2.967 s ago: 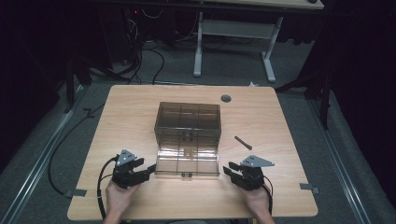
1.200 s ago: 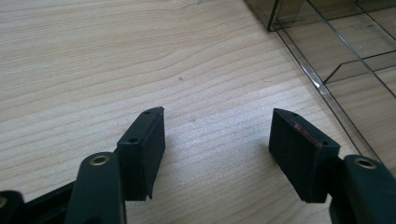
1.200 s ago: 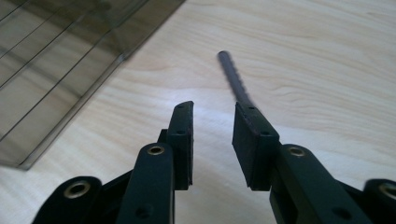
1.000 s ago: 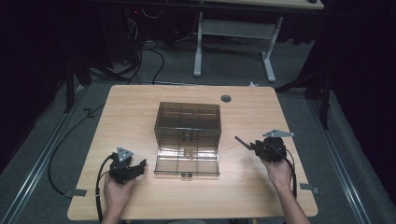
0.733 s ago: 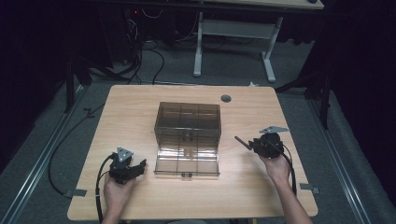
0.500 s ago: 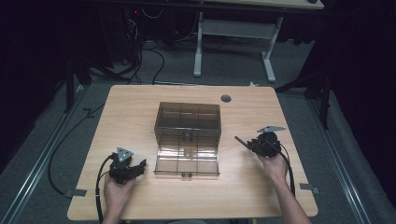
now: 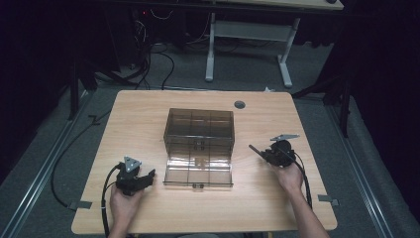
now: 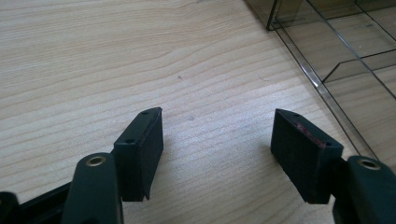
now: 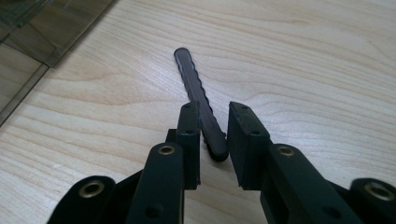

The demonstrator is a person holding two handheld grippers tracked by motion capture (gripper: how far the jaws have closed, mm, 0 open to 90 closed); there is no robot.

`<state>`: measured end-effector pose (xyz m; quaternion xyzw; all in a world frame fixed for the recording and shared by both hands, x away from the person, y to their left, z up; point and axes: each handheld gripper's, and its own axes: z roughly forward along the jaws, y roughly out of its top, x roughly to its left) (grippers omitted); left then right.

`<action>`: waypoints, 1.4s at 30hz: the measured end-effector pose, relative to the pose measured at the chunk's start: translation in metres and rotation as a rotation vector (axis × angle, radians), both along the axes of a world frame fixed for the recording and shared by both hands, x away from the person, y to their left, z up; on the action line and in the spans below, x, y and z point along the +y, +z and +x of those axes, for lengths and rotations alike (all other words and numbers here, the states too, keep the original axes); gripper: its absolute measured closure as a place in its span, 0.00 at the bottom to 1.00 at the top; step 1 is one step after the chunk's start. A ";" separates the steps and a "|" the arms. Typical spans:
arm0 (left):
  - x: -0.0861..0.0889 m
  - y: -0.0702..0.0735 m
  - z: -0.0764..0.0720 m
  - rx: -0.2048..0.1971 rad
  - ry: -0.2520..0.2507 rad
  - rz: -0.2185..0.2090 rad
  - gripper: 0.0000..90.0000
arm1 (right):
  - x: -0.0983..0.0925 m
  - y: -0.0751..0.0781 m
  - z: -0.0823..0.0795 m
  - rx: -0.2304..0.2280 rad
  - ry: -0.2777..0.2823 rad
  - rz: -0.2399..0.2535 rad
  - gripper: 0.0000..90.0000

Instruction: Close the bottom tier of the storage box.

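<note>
A thin dark strip (image 9: 192,84) with a wavy edge lies flat on the wooden table (image 7: 148,119), right of a smoky clear plastic box (image 7: 198,144). My right gripper (image 9: 215,109) is low over the strip's near end, one jaw on each side. Its jaws have just been closing. The left pad is at the strip and a small gap remains on the right, so it counts as open. In the high view the right gripper (image 7: 263,152) points left at the strip (image 7: 254,148). My left gripper (image 8: 217,119) rests open over bare wood, front left of the box (image 8: 327,56).
The box has inner dividers, and its lid lies folded down flat toward me. A round cable hole (image 7: 239,104) sits at the table's far edge. A corner of the box (image 9: 28,42) is at the upper left in the right gripper view. Cables trail from both grippers.
The right hand left the table's front edge, moved out to the right of the box, then sank onto the strip. The left gripper shifted slightly at first, then stayed still.
</note>
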<state>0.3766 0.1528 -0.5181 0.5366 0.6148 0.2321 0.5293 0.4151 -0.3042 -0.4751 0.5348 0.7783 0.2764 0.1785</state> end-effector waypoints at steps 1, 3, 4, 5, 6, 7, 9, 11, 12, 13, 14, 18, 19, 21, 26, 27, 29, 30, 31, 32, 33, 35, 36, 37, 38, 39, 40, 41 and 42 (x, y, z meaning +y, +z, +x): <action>0.000 0.000 0.000 0.000 0.000 0.000 0.39 | 0.000 -0.001 0.000 0.004 0.002 -0.003 0.84; 0.000 0.000 0.000 0.000 0.000 0.000 0.39 | 0.001 -0.003 0.002 0.011 0.000 -0.001 0.84; 0.000 0.000 0.000 0.001 0.001 -0.002 0.39 | 0.001 -0.003 0.002 0.012 0.001 0.001 0.85; 0.000 0.000 0.000 0.000 0.001 -0.003 0.39 | 0.001 -0.002 0.003 0.012 0.003 -0.004 0.86; 0.000 0.000 0.000 0.001 0.001 -0.002 0.39 | 0.002 -0.002 0.004 0.012 0.004 -0.011 0.87; 0.000 0.000 0.000 0.000 0.000 0.000 0.39 | 0.002 -0.002 0.004 0.014 0.007 -0.011 0.87; 0.000 0.000 0.000 0.000 0.000 0.000 0.39 | 0.002 -0.004 0.005 0.019 0.009 -0.007 0.87; 0.000 0.000 0.000 0.000 -0.001 -0.001 0.38 | 0.003 -0.004 0.005 0.017 0.008 -0.013 0.87; 0.000 0.000 0.000 0.001 -0.002 0.000 0.38 | 0.003 -0.004 0.004 0.017 0.010 -0.017 0.87; 0.000 0.000 0.000 0.001 -0.002 0.000 0.38 | 0.004 -0.004 0.004 0.017 0.011 -0.018 0.87; 0.000 0.000 0.000 0.001 -0.002 -0.001 0.38 | 0.004 -0.004 0.004 0.018 0.011 -0.020 0.87; 0.000 0.000 0.000 0.000 0.000 -0.007 0.38 | 0.004 -0.004 0.007 0.034 0.012 -0.021 0.87; 0.000 0.000 0.000 0.001 -0.003 -0.002 0.38 | 0.005 -0.005 0.007 0.045 0.014 -0.030 0.86; 0.000 0.000 0.000 0.001 -0.003 0.000 0.38 | 0.007 -0.007 0.008 0.043 0.016 -0.036 0.87; 0.000 0.000 0.000 0.001 -0.003 -0.001 0.38 | 0.009 -0.006 0.008 0.038 0.021 -0.057 0.88; 0.000 0.000 0.000 0.002 -0.002 -0.003 0.38 | 0.010 -0.006 0.008 0.038 0.023 -0.065 0.89; 0.000 0.000 0.000 0.001 0.000 -0.006 0.38 | 0.011 -0.006 0.009 0.038 0.027 -0.081 0.89; 0.000 0.000 0.000 0.001 -0.001 -0.006 0.38 | 0.011 -0.006 0.009 0.037 0.025 -0.078 0.89; 0.000 0.000 0.000 0.002 -0.001 -0.006 0.38 | 0.011 -0.006 0.009 0.036 0.022 -0.076 0.89; 0.000 0.000 0.000 0.001 0.001 -0.007 0.38 | 0.011 -0.006 0.008 0.036 0.022 -0.074 0.89; 0.000 0.000 0.000 0.001 0.001 -0.007 0.38 | 0.011 -0.006 0.008 0.038 0.023 -0.075 0.89; 0.000 0.000 0.000 0.001 0.001 -0.009 0.38 | 0.012 -0.006 0.008 0.035 0.029 -0.084 0.89; 0.000 0.000 0.000 0.001 0.001 -0.009 0.38 | 0.012 -0.006 0.008 0.034 0.029 -0.085 0.89; 0.000 0.000 0.000 0.001 0.000 -0.008 0.38 | 0.012 -0.006 0.008 0.036 0.028 -0.081 0.89; 0.000 0.000 0.000 0.002 0.000 -0.006 0.38 | 0.012 -0.006 0.007 0.036 0.027 -0.078 0.89; 0.000 0.000 0.000 0.001 0.001 -0.007 0.38 | 0.012 -0.006 0.007 0.035 0.030 -0.075 0.89; 0.000 0.000 0.000 0.001 0.001 -0.007 0.38 | 0.013 -0.006 0.006 0.034 0.032 -0.080 0.89; 0.000 0.000 0.000 0.002 0.000 -0.006 0.38 | 0.013 -0.006 0.006 0.031 0.035 -0.082 0.89; 0.000 0.000 0.000 0.002 0.000 -0.006 0.38 | 0.013 -0.006 0.006 0.029 0.035 -0.076 0.89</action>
